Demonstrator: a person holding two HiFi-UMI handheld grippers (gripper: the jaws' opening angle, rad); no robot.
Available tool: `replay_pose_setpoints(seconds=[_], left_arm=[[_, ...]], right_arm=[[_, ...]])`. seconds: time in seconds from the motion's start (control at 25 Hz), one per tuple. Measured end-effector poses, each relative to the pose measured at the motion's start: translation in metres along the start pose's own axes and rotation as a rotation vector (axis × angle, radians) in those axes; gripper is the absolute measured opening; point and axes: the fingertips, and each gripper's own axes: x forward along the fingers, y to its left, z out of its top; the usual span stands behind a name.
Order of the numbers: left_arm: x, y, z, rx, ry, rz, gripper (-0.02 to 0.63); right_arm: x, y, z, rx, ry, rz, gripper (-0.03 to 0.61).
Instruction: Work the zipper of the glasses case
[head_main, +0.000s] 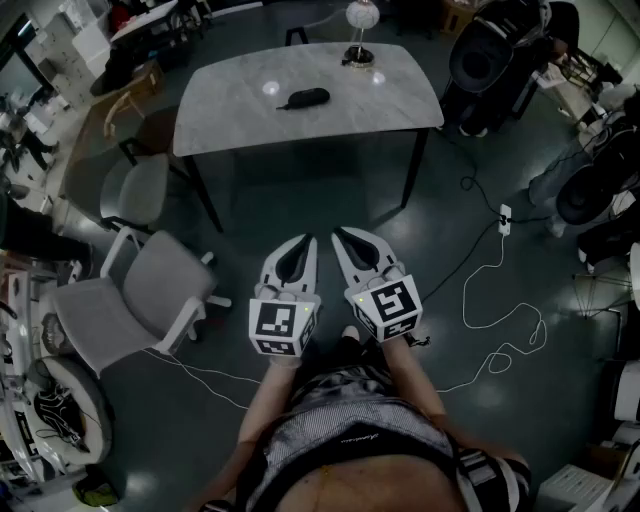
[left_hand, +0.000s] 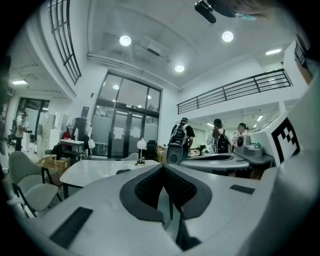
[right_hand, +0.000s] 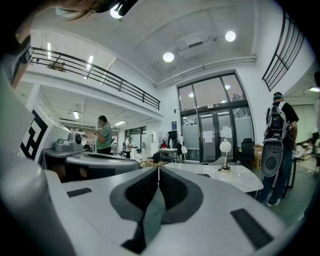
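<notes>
Since the left gripper and right gripper are held closed and empty, well apart from the glasses case lying on the table, an approach with opened jaws is judged needed first.

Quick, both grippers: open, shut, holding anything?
Left gripper: shut, nothing between the jaws.
Right gripper: shut, nothing between the jaws.

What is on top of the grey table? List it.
On the table lie a dark glasses case and a globe lamp near the far edge. What the case holds is covered.
</notes>
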Motion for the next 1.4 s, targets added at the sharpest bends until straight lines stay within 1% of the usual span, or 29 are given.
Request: replay_pose_setpoints(seconds=[0.24,0.4,0.64,0.88,1.04,1.2,1.4], left_arm=[[0.010,-0.017,0.002,-0.012,-0.015,0.008,0.002],[0.014,-0.027,-0.001,-0.017,-0.019,0.032,0.002],[0.017,-0.025,0.001,-0.047,-0.042,0.059,0.002],[0.035,-0.008,-0.002,-0.067,-0.032,0.058,0.002],[0.058,0.009,0.000,-0.072,-0.037,0.035,0.002],[0.085,0.030,0.006,-0.098,-0.040,0.004,0.002],[0.115,0.061,0.011,-0.084,-0.039,-0.017,0.002]], right_arm=[[-0.011,-0.015,-0.003,-0.009,-0.005,0.017,0.066],[-0.018,-0.023,-0.005,-0.020,-0.001,0.040,0.066],[-0.014,-0.028,-0.004,-0.030,0.001,0.061,0.066],[0.006,-0.037,-0.001,-0.013,-0.003,0.060,0.066],[0.027,-0.052,0.001,0.012,-0.010,0.035,0.066],[0.054,-0.069,0.008,0.008,-0.010,0.007,0.066],[0.095,-0.081,0.012,0.003,-0.007,0.003,0.066]])
